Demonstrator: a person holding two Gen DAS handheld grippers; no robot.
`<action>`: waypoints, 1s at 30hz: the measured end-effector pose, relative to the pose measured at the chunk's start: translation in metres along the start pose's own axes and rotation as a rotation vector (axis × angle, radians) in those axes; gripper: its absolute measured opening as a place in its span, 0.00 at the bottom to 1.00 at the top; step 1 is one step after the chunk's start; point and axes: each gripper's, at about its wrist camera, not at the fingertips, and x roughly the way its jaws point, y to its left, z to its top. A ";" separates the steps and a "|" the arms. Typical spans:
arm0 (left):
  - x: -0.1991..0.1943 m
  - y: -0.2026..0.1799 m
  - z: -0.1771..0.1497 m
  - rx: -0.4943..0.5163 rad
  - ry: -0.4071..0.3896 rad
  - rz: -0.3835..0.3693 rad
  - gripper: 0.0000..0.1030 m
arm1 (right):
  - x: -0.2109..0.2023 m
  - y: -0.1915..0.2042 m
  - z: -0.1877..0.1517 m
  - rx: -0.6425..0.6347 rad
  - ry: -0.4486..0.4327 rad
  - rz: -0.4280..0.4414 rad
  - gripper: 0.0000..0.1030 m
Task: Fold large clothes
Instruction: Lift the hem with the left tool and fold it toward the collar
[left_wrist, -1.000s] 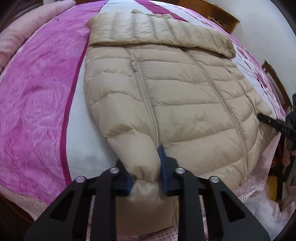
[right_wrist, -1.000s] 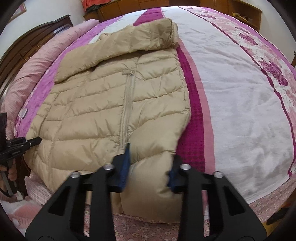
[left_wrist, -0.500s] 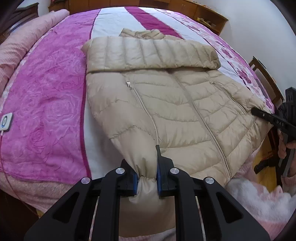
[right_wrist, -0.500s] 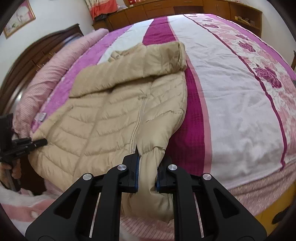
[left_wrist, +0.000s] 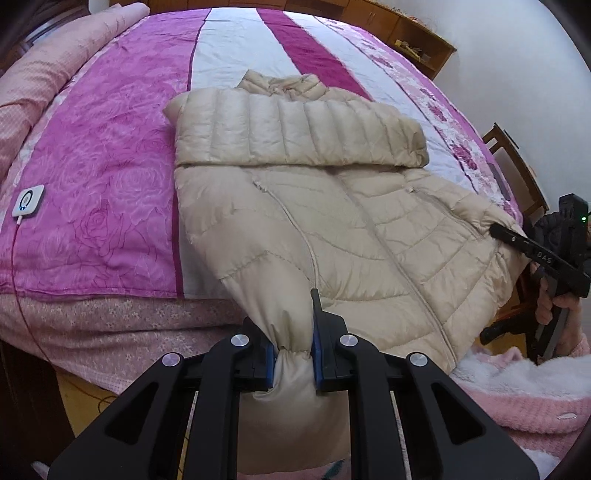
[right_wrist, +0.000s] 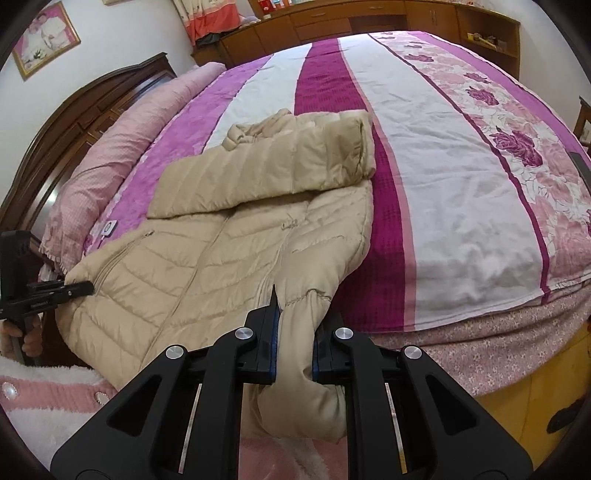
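Observation:
A beige quilted puffer jacket (left_wrist: 332, 206) lies front up on the bed, sleeves folded across its chest, collar at the far end; it also shows in the right wrist view (right_wrist: 229, 229). My left gripper (left_wrist: 293, 347) is shut on the jacket's bottom hem corner at the bed's near edge. My right gripper (right_wrist: 293, 350) is shut on the other hem corner. Each gripper shows at the side of the other's view, the right gripper (left_wrist: 535, 254) and the left gripper (right_wrist: 48, 295), pinching the hem. The hem is lifted off the bed edge.
The bed (left_wrist: 110, 155) has a pink, white and magenta striped spread (right_wrist: 461, 177). A small white device with a cable (left_wrist: 27, 201) lies on its left side. A dark wooden headboard (right_wrist: 74, 114), wooden cabinets (right_wrist: 369, 18) and a chair (left_wrist: 517, 166) surround it.
Both grippers have closed tight on the hem corners and pulled back and up from the bed. The jacket slid toward the near edge, its hem now hanging off it.

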 end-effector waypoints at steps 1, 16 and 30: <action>-0.002 0.000 0.001 -0.002 -0.010 -0.001 0.14 | -0.002 0.000 0.002 0.007 -0.017 0.003 0.13; 0.009 0.012 0.067 -0.047 -0.251 0.078 0.15 | 0.011 0.005 0.070 -0.007 -0.253 -0.047 0.12; 0.050 0.038 0.153 -0.053 -0.325 0.186 0.16 | 0.076 -0.013 0.153 0.011 -0.310 -0.090 0.13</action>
